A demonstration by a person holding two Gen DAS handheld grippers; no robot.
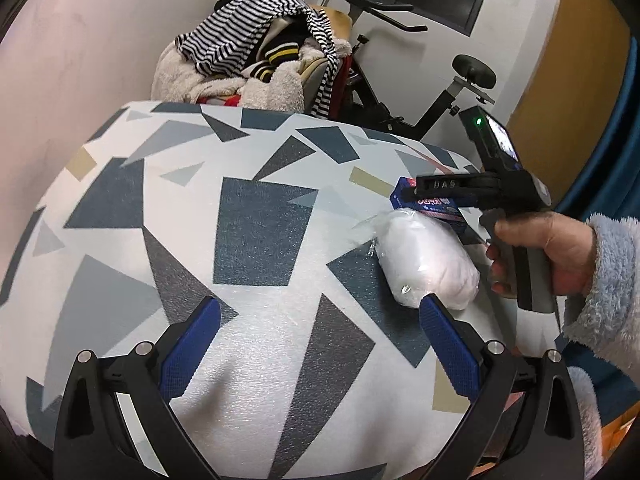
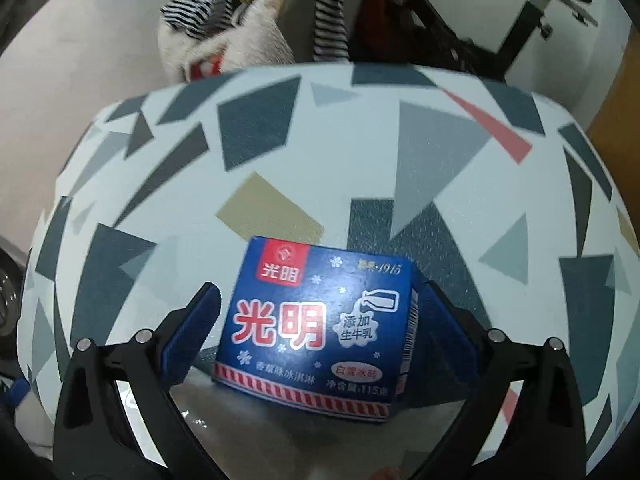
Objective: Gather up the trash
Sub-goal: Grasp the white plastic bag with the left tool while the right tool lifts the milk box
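A blue ice-cream carton [image 2: 316, 324] with red and white print lies on the patterned table [image 2: 280, 152]. My right gripper [image 2: 320, 300] is open with its blue pads on either side of the carton; the right pad looks close to or touching its side. In the left wrist view the carton [image 1: 432, 204] lies under the right gripper's black body [image 1: 480, 190]. A clear plastic bag of white stuff [image 1: 428, 260] lies beside the carton. My left gripper [image 1: 320, 316] is open and empty above the table, its right pad [image 1: 448, 344] near the bag's end.
The table [image 1: 240, 220] has a geometric grey, blue and white cover. Behind it stands a chair piled with striped and fleecy clothes [image 1: 248, 64] and an exercise bike [image 1: 440, 92]. A wooden door [image 1: 580, 92] is at the right.
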